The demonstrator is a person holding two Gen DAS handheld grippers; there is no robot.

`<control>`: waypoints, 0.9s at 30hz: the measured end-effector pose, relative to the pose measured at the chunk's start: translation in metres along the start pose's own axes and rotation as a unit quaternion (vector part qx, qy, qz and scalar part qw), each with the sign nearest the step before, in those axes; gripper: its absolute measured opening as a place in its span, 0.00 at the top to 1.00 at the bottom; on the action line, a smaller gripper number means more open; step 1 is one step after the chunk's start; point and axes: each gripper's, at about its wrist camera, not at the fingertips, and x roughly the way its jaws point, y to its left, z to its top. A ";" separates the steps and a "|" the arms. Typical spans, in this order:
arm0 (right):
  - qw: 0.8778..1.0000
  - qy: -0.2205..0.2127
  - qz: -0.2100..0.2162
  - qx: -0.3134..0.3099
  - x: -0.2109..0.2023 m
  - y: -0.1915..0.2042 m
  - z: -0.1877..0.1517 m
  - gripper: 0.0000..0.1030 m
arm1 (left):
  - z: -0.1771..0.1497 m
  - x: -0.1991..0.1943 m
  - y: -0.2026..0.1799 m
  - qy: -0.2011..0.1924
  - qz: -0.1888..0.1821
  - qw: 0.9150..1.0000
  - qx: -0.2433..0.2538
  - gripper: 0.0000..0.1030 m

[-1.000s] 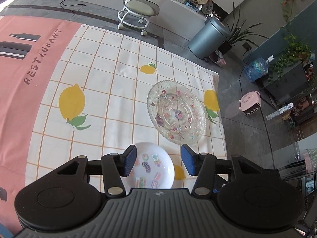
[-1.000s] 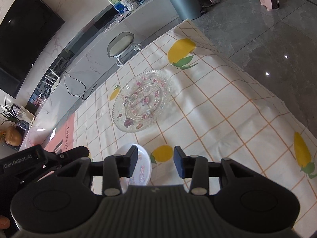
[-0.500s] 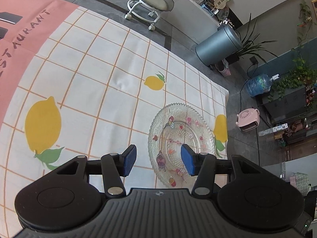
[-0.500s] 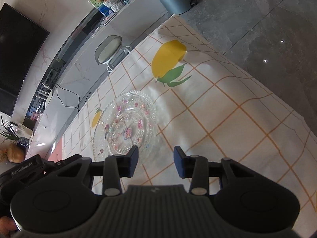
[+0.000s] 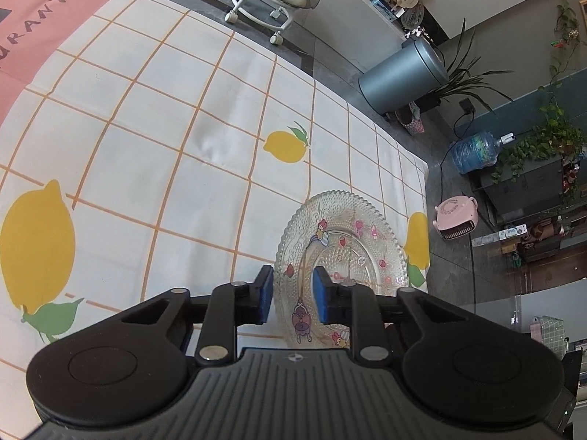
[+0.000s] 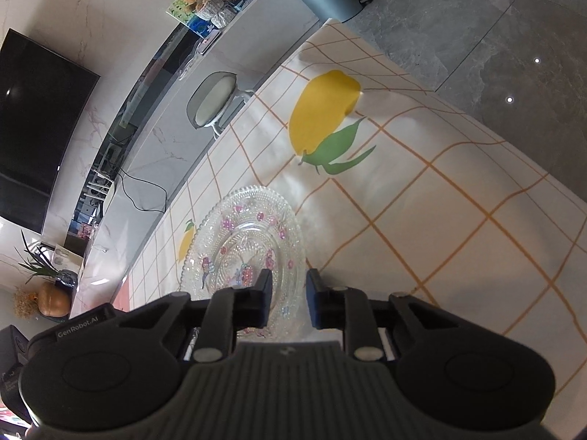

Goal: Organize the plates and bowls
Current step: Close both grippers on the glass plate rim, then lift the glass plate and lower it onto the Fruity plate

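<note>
Bright daylight, sharp pics, heavy fisheye warp w/ dark corners

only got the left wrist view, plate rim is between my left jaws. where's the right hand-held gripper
observer: the right hand-held gripper is at the near right rim of the glass plate. Its jaws have just been closing, the rim is between them, and a gap shows.
operator: does that camera see my left one
observer: yes. The body of the left hand-held gripper shows at the lower left edge of the right wrist view, on the plate's other side. Its jaws have just been closing too, around the rim.
operator: anything on that side i can't see
observer: a dark television hangs on the marble wall, far beyond the table.
</note>
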 end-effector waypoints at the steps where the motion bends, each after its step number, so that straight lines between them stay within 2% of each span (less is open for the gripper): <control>1: 1.000 -0.003 0.002 0.009 0.000 -0.002 0.000 0.84 | 0.001 0.000 0.000 0.000 0.002 1.000 -0.001 0.85; 4: 1.000 -0.005 -0.004 0.022 0.001 -0.005 -0.001 0.96 | 0.001 0.000 0.001 0.001 0.009 1.000 -0.003 0.92; 13: 0.999 -0.004 0.010 0.035 -0.015 -0.003 -0.008 0.96 | -0.008 -0.022 -0.005 -0.020 0.012 1.000 0.012 0.93; 22: 0.999 -0.009 0.020 0.032 -0.045 0.003 -0.020 0.95 | -0.030 -0.054 -0.017 -0.041 0.014 0.999 0.027 0.93; 27: 0.999 -0.015 0.030 0.036 -0.069 0.003 -0.033 0.95 | -0.050 -0.078 -0.016 -0.046 0.005 0.999 0.009 0.93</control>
